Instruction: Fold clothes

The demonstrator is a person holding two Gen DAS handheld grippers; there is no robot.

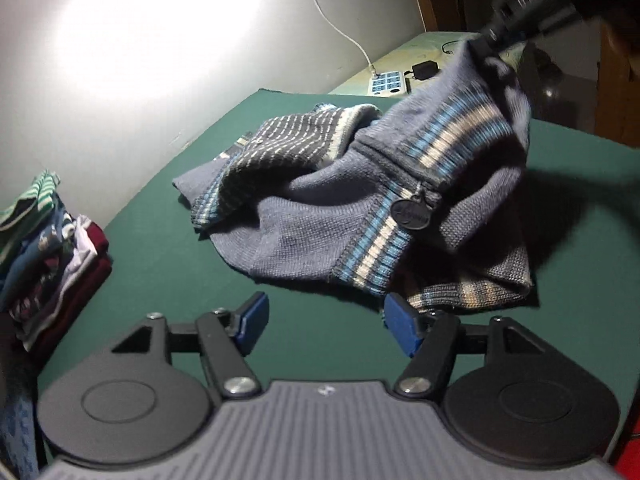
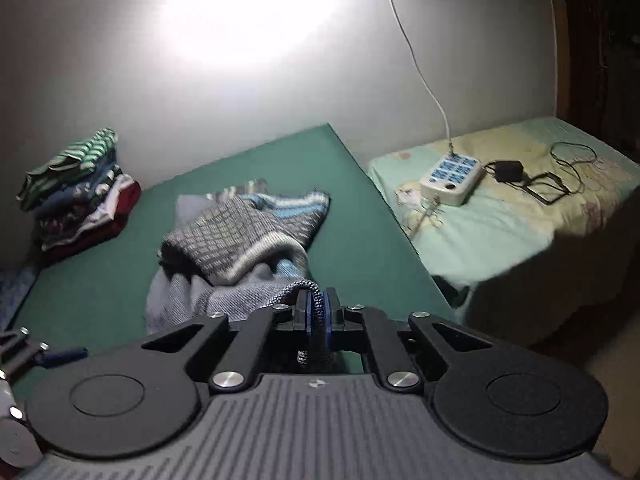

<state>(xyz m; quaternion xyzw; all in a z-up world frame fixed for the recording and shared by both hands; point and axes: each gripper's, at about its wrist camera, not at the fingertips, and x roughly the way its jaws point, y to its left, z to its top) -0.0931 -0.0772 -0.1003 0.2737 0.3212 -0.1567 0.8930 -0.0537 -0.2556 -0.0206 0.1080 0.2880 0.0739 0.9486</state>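
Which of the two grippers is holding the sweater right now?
The right gripper: its jaws are shut on a fold of the sweater. The left gripper is open, with only the green mat between its jaws.

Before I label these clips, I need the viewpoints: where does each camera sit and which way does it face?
Left wrist: on the left gripper, jaws open and empty, looking down over the green mat at the sweater; the right gripper lifts its edge.
Right wrist: on the right gripper, shut on the sweater, facing the wall.
Shared: sweater, mat, clothes stack, power strip.
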